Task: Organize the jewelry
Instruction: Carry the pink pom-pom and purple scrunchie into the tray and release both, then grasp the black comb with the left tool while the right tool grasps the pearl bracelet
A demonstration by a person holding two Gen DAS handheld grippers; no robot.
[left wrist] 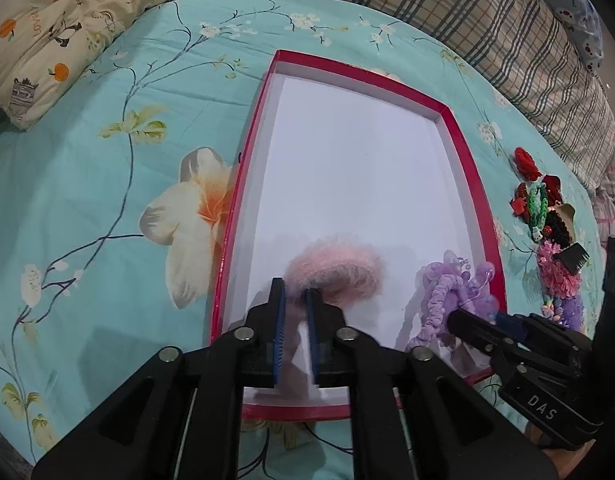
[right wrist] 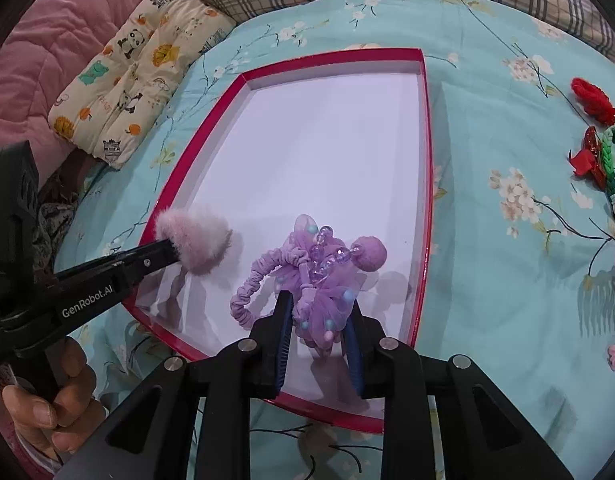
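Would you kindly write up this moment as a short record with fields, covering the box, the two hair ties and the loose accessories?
surface: floral bedsheet
box: shallow red-rimmed box, white floor, lying open on the sheet
left gripper: fluffy pink hair tie between its fingers, low over the box floor
right gripper: purple hair tie with beads between its fingers, inside the box
grip: whether either tie is pressed or already let go cannot be told
still outside: pile of hair accessories on the sheet beside the box
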